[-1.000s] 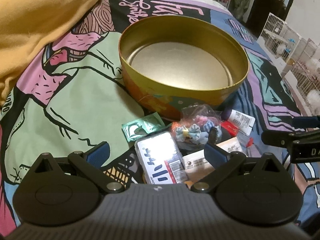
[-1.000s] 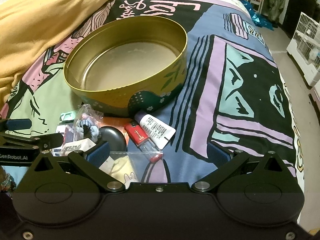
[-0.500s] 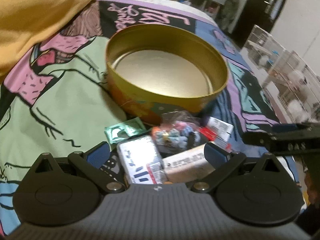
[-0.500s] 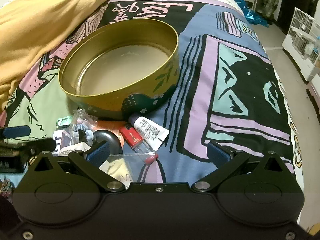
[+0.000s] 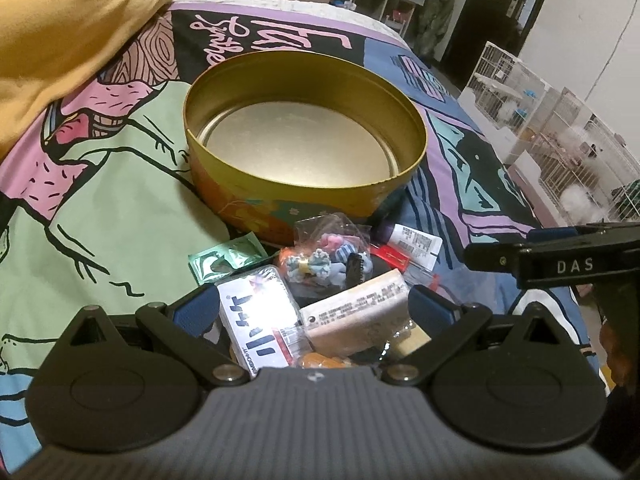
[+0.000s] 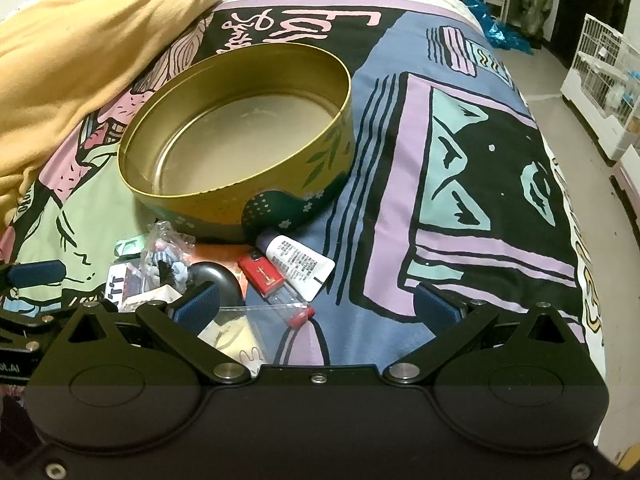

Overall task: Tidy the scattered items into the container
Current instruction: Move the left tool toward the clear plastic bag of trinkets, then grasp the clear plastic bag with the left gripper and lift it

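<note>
1. Surroundings: a yellow blanket (image 6: 80, 52) is heaped on the far left corner of the bedspread (image 6: 460, 168), well apart from the work area. White wire cages (image 5: 560, 136) stand on the floor beyond the bed's right edge.
2. Container: a round gold tin (image 6: 240, 148), open and empty, sits toward the middle of the bedspread, nearer its left side. Thin metal wall, smooth bare floor, painted leaves and a dark green patch outside.
3. Scattered items lie in a tight cluster against the tin's near wall: a clear crinkled bag of small toys (image 5: 328, 256), a green foil sachet (image 5: 224, 256), a white flat tin with blue lettering (image 5: 260, 320), a tan labelled packet (image 5: 360, 308), a white squeeze tube (image 6: 298, 260), a red lighter (image 6: 262, 276), a dark rounded object (image 6: 216, 276) and a clear plastic sleeve (image 6: 248, 328).
4. Left gripper (image 5: 312, 312): jaws spread wide, empty, straddling the white flat tin and tan packet.
5. Right gripper (image 6: 316, 308): jaws released, empty, over the clear sleeve and the lighter's end.
6. Clearance: the bedspread's right half lies bare up to its right edge.
</note>
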A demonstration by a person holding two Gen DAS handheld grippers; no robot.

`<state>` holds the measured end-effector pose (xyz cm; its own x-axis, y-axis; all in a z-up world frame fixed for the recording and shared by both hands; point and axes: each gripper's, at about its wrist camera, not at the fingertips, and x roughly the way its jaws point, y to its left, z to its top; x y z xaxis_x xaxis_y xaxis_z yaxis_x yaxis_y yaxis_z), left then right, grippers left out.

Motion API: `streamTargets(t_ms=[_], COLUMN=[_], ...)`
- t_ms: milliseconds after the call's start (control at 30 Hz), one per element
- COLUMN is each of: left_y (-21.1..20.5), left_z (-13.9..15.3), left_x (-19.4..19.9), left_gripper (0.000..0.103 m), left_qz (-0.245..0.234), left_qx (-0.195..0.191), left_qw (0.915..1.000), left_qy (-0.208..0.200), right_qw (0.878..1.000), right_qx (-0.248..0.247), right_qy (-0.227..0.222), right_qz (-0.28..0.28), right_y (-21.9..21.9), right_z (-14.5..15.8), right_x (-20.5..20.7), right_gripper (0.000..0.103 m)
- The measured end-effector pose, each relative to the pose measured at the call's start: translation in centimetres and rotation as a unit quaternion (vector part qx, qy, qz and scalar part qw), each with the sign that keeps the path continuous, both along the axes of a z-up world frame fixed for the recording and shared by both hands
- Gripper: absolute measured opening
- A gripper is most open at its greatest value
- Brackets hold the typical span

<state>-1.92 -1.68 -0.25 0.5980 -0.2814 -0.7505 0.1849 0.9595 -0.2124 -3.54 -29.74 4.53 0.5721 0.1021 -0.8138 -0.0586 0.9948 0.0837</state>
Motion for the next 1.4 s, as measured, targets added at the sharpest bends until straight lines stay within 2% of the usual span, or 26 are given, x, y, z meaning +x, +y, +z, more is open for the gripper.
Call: streamTargets(t_ms=[467,733,867,1033,1167,1400], left_y=[0.2,-1.5,-2.3,-3.7,-4.5,-6.2], left_z=[0.0,0.0,-0.5,-0.8,-1.6,-3.1], left_x=[-0.1,-0.8,-0.8,-1.5,-1.6,-1.8], left_gripper=[0.103,0.103,0.103,0.103,0.103,0.103], left_qz=[-0.002,-0.054,-0.087,-0.125,-0.148,-0.172], left_qx=[-0.006,0.018,0.021,0.044,0.062,0.122], left_qw=[1.0000,0.9984,0.9959,0.9911,0.9862,0.9754], left_qy=[0.005,-0.002,0.016,0.017,0.039,0.065], right_qw=[1.000,1.000,1.000,1.000,1.000,1.000], right_qx=[0.012,0.023,0.023,0.022,0.019,0.019], right_qy=[-0.003,-0.009,-0.009,-0.007,-0.006,0.001], right_qz=[-0.008,-0.010,-0.010,-0.009,-0.006,0.004], right_y=[-0.4,-0.7,-0.7,-0.7,-0.5,-0.2], right_z=[0.3,0.7,0.7,0.7,0.7,0.4], right_x=[0.1,0.0,0.0,0.0,0.0,0.0], right_gripper=[0.103,0.103,0.103,0.103,0.103,0.103])
